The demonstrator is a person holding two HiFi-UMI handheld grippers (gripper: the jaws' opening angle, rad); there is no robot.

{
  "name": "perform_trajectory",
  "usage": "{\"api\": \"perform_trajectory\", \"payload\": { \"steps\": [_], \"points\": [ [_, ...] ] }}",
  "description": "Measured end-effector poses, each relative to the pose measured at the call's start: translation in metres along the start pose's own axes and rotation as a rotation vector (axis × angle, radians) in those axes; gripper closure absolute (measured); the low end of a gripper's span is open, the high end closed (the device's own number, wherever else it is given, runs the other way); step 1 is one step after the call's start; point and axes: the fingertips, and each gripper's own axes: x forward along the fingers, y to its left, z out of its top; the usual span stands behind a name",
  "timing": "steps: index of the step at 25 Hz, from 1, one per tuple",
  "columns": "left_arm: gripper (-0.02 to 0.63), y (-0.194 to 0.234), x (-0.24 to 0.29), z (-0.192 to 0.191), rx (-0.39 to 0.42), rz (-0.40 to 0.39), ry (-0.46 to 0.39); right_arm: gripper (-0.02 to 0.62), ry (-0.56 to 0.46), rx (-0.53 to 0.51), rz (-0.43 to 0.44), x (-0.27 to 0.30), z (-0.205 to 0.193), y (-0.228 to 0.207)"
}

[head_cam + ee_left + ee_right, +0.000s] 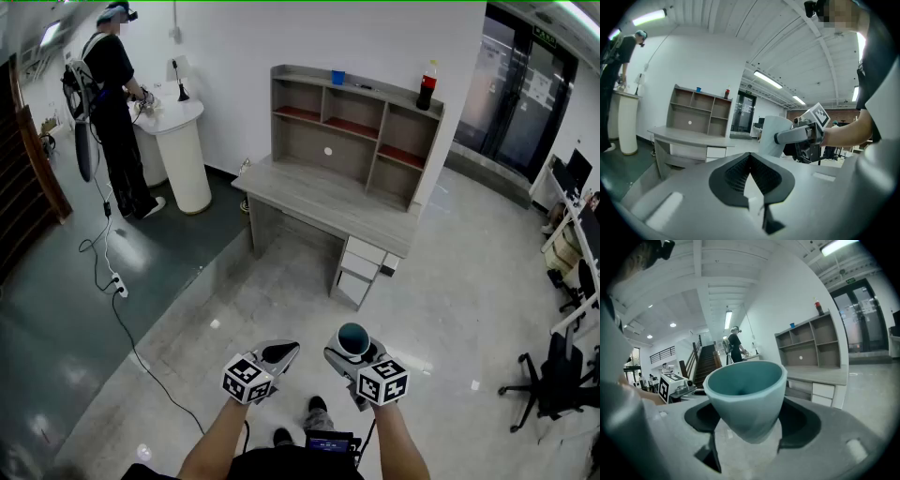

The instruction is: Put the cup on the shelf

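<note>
Well short of the shelf: right gripper clamped on teal cup; left gripper jaws together, empty.

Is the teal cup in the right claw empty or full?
Empty: the pale teal cup shows a bare inside.
</note>
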Motion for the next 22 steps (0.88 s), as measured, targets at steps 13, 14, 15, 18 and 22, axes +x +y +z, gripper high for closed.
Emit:
{"api": "perform_trajectory", "payload": {
  "steps": [13,14,15,18,22],
  "points": [
    [0.604,-0.003,-0.007,0.003,0.003,0.007,-0.015,0.227,-0.016,0.0,-0.008,-0.001,0.002,0.012],
    [0.604,-0.003,-0.007,0.003,0.002,0.008,-0.014,0.227,-0.016,-0.001,-0.006,-0.001,0.003,0.013],
    [0.605,-0.002,-0.008,0.002,0.0,0.009,-0.013,0.227,-0.016,-0.002,-0.004,0.0,0.004,0.014],
    [0.604,-0.001,-0.008,-0.001,-0.005,0.008,-0.007,0.227,-0.018,0.001,0.003,0.0,0.004,0.016],
    [0.605,0.0,-0.008,-0.005,-0.01,0.009,0.002,0.227,-0.021,0.008,0.008,0.0,0.003,0.017]
  ]
}}
